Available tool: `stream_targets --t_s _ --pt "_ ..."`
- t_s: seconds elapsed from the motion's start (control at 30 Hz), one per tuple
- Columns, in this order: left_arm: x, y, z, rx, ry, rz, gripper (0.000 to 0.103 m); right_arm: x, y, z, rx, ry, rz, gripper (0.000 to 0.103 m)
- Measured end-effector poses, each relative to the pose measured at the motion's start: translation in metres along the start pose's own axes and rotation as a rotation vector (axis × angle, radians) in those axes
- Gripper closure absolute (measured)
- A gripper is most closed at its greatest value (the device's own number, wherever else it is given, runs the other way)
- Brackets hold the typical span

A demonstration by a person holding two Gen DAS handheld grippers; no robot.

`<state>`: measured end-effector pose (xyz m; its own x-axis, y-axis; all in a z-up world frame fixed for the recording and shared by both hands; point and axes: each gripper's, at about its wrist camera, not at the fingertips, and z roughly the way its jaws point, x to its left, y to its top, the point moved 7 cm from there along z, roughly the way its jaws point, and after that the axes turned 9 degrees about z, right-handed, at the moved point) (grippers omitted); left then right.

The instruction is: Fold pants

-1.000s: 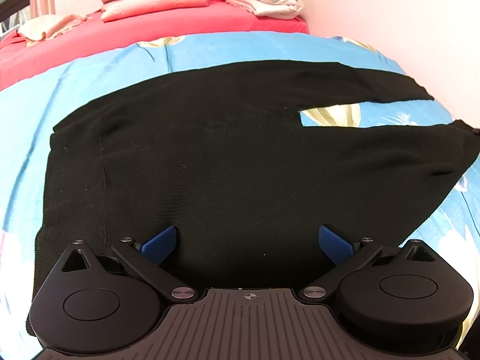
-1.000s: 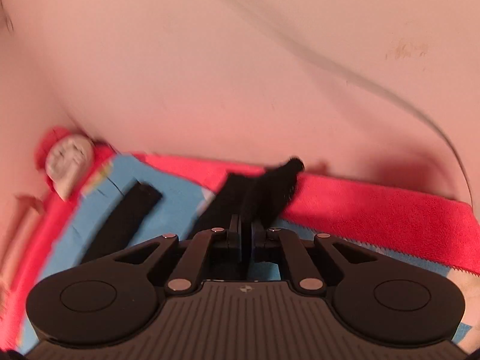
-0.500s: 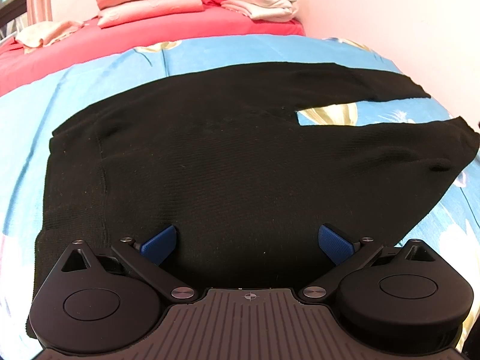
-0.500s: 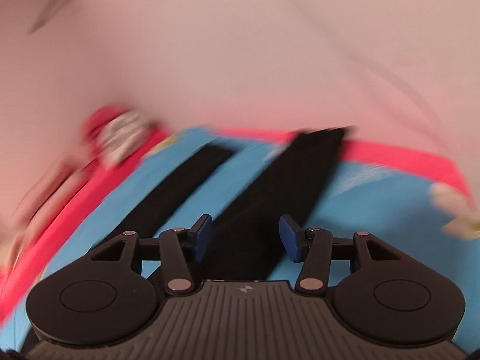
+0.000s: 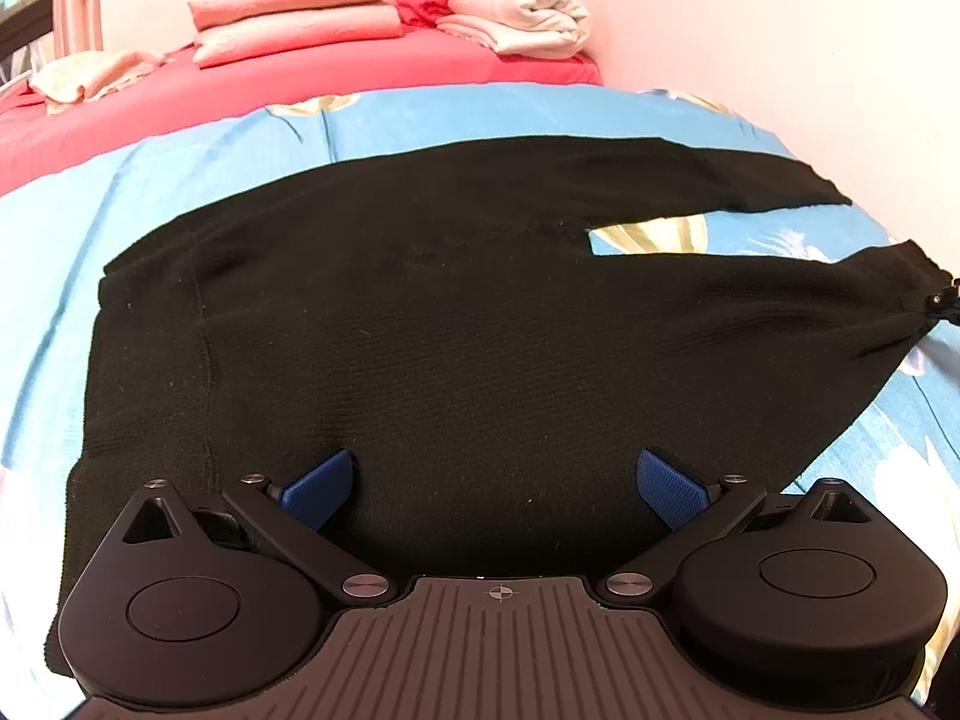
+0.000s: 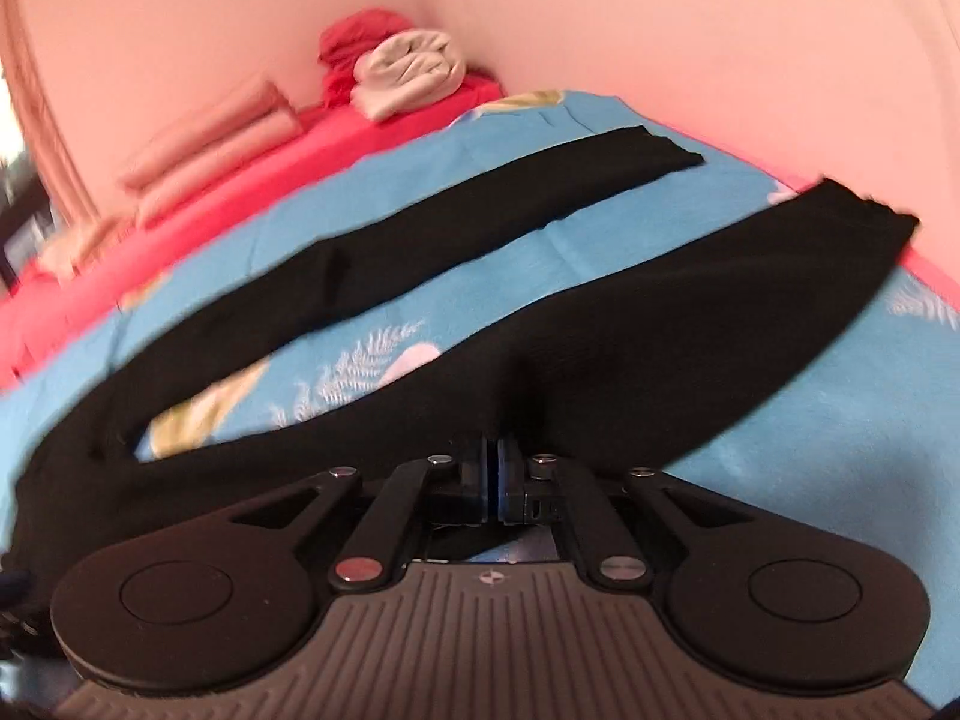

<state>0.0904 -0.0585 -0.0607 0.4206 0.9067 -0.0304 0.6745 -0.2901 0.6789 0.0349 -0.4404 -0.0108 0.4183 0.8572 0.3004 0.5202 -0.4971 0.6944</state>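
Observation:
Black pants (image 5: 420, 312) lie flat on a blue floral sheet (image 5: 180, 192), waistband to the left and both legs running right. My left gripper (image 5: 492, 480) is open and empty, low over the seat of the pants. In the right wrist view the two legs (image 6: 420, 240) spread apart over the sheet. My right gripper (image 6: 493, 468) is shut on the near edge of the nearer leg (image 6: 660, 348), and the cloth puckers at the fingers. The right gripper shows at the far right edge of the left wrist view (image 5: 945, 306).
A red bedspread (image 5: 300, 84) lies beyond the blue sheet. On it are folded pink bedding (image 5: 294, 12) and a rolled cream and red bundle (image 5: 516, 18) in the corner. A pink wall (image 6: 720, 60) runs close along the far side of the bed.
The right gripper opened, swung left along the bed from the leg cuff, and shut on the nearer leg's edge. The left gripper stayed open over the seat.

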Motion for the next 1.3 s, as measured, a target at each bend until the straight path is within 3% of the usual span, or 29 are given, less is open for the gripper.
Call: stream_targets --t_s 0.03,0.1,0.17,0.23,0.27,0.4,0.43,0.53,0.6,0.67,0.77,0.83,0.9,0.93,1.1,1.13,1.2,1.27,1.3 --pt "0.000 0.000 0.000 -0.001 0.002 0.004 0.000 -0.002 -0.002 0.002 0.027 0.013 0.014 0.096" --pt "-0.001 0.000 0.000 0.004 0.007 0.012 0.000 -0.001 -0.001 0.007 0.034 -0.017 -0.009 0.082" --pt "-0.001 0.002 0.000 0.013 0.004 0.009 0.000 0.006 0.005 -0.002 -0.027 -0.035 -0.028 0.054" --pt "0.000 0.005 -0.004 0.019 -0.013 -0.001 0.000 0.017 0.010 -0.012 -0.116 -0.033 -0.078 0.036" --pt "0.000 0.007 -0.007 0.016 -0.031 -0.007 0.000 0.023 0.012 -0.013 -0.134 -0.036 -0.109 0.033" --pt "0.006 0.013 -0.014 -0.011 -0.053 -0.041 0.000 0.012 0.017 0.003 -0.082 -0.038 -0.068 0.039" --pt "0.007 0.011 -0.011 -0.002 -0.048 -0.040 0.000 0.002 0.021 0.001 -0.083 -0.040 -0.019 0.043" --pt "0.008 0.003 -0.003 0.017 -0.040 -0.022 0.000 -0.046 0.038 -0.019 -0.177 -0.034 0.237 0.043" --pt "0.005 0.001 -0.003 0.008 -0.028 0.005 0.000 -0.086 0.044 -0.019 -0.194 -0.138 0.368 0.045" --pt "0.005 0.001 -0.002 0.008 -0.021 0.005 0.000 -0.113 0.042 -0.008 -0.147 -0.216 0.419 0.062" --pt "0.004 0.002 0.000 0.014 -0.008 -0.002 0.000 -0.121 0.041 -0.001 -0.163 -0.142 0.429 0.062" --pt "0.003 0.002 0.000 0.020 -0.001 0.002 0.000 -0.118 0.041 0.005 -0.179 -0.137 0.399 0.066" --pt "0.003 0.002 0.000 0.021 0.000 0.002 0.000 -0.116 0.042 0.012 -0.175 -0.149 0.348 0.091" --pt "0.003 0.002 0.001 0.020 -0.001 0.001 0.000 -0.119 0.043 0.012 -0.179 -0.157 0.333 0.097" --pt "0.004 0.001 0.001 0.022 -0.007 -0.001 0.000 -0.150 0.041 0.000 -0.183 -0.060 0.554 0.095" --pt "0.004 0.002 0.001 0.026 -0.008 0.000 0.000 -0.150 0.045 -0.001 -0.180 -0.058 0.553 0.089" --pt "0.004 0.003 0.001 0.030 -0.007 -0.003 0.000 -0.155 0.057 -0.009 -0.258 -0.113 0.560 0.083" --pt "0.004 0.003 0.001 0.032 -0.004 -0.009 0.000 -0.161 0.068 -0.006 -0.302 -0.206 0.543 0.048" --pt "0.004 0.003 0.001 0.034 -0.001 -0.011 0.000 -0.162 0.072 0.000 -0.301 -0.223 0.534 0.043"
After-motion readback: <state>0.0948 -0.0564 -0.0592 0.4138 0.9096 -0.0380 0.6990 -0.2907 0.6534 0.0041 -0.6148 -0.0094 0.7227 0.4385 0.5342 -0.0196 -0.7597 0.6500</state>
